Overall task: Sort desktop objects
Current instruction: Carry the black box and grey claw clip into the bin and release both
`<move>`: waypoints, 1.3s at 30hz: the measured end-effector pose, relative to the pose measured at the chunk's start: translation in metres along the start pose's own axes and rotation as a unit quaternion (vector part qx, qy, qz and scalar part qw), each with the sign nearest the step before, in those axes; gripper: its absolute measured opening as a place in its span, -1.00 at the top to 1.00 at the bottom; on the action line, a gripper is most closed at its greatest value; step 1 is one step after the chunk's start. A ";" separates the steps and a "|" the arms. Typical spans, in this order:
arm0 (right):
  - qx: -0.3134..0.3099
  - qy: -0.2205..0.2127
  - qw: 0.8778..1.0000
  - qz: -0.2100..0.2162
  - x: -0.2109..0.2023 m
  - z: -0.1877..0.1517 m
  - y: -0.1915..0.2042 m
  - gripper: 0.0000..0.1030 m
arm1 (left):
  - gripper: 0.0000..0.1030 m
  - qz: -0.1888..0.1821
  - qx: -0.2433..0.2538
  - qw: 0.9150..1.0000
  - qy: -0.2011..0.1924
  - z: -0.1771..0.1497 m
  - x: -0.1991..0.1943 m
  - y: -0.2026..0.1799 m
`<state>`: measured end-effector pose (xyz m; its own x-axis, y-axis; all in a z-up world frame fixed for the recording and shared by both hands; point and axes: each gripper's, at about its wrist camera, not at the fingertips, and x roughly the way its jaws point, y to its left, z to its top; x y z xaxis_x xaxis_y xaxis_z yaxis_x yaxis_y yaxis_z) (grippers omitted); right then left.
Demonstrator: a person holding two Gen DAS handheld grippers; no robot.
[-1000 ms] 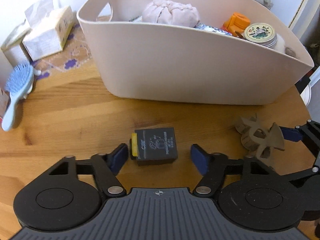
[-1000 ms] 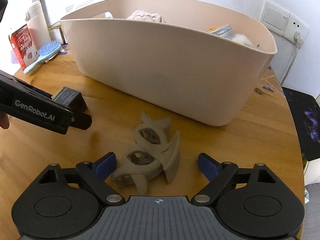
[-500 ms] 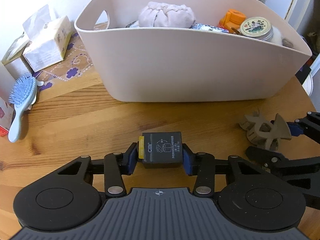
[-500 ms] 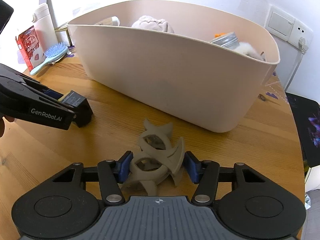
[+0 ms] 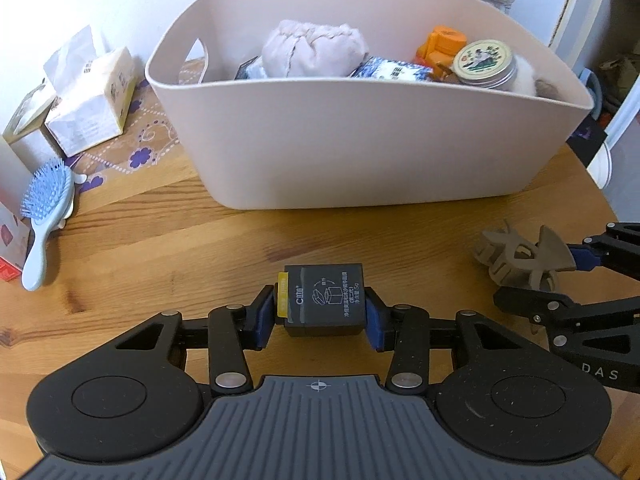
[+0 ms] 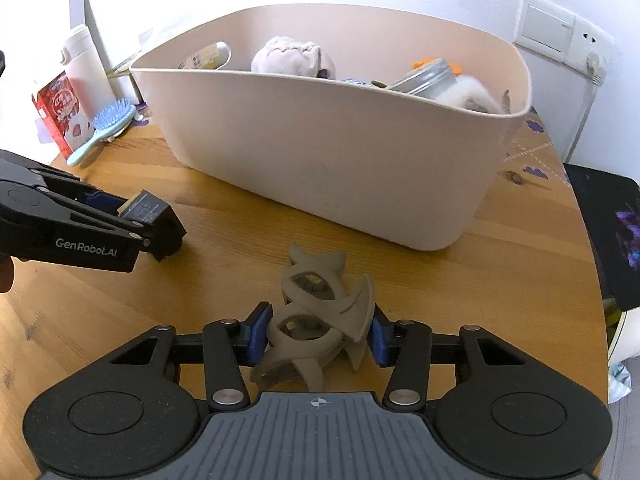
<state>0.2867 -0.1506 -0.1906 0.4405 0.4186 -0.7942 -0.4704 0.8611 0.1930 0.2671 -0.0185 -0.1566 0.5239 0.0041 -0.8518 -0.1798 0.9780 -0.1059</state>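
My left gripper (image 5: pixel 320 322) is shut on a small dark grey box (image 5: pixel 324 300) with a yellow end and holds it above the wooden table (image 5: pixel 160 256). It also shows in the right wrist view (image 6: pixel 146 210). My right gripper (image 6: pixel 318 336) is shut on a taupe hair claw clip (image 6: pixel 320 312), lifted off the table; the clip also shows in the left wrist view (image 5: pixel 520 258). A beige plastic tub (image 5: pixel 360 148) stands behind both, holding a pink cloth bundle (image 5: pixel 312 48), a tin jar (image 5: pixel 486 64) and an orange item (image 5: pixel 442 42).
A blue hairbrush (image 5: pixel 44 208) lies at the table's left. A tissue pack (image 5: pixel 92 108) sits on a flowered cloth behind it. A red carton (image 6: pixel 60 112) and white bottle (image 6: pixel 86 64) stand at the far left. A wall socket (image 6: pixel 560 42) is behind the tub.
Both grippers closed, the left on the box and the right on the claw clip, and both have risen so the tub's inside now shows more.
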 end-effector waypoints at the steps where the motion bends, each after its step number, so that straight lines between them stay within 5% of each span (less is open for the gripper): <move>1: 0.001 -0.002 1.000 0.000 -0.002 -0.001 -0.001 0.10 | 0.12 -0.001 0.000 1.000 -0.002 -0.001 -0.003 -0.001; 26: 0.015 -0.090 0.996 -0.007 -0.078 0.013 -0.009 0.10 | 0.12 -0.005 0.030 0.997 -0.069 0.004 -0.073 0.007; 39: 0.006 -0.162 0.986 -0.026 -0.118 0.046 -0.010 0.10 | 0.12 -0.006 0.050 0.990 -0.135 0.042 -0.110 0.015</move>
<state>0.2746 -0.1950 -0.0724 0.6862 0.4415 -0.5781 -0.4316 0.8869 0.1650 0.2417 0.0043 -0.0431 0.7311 0.0339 -0.6814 -0.0957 0.9940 -0.0532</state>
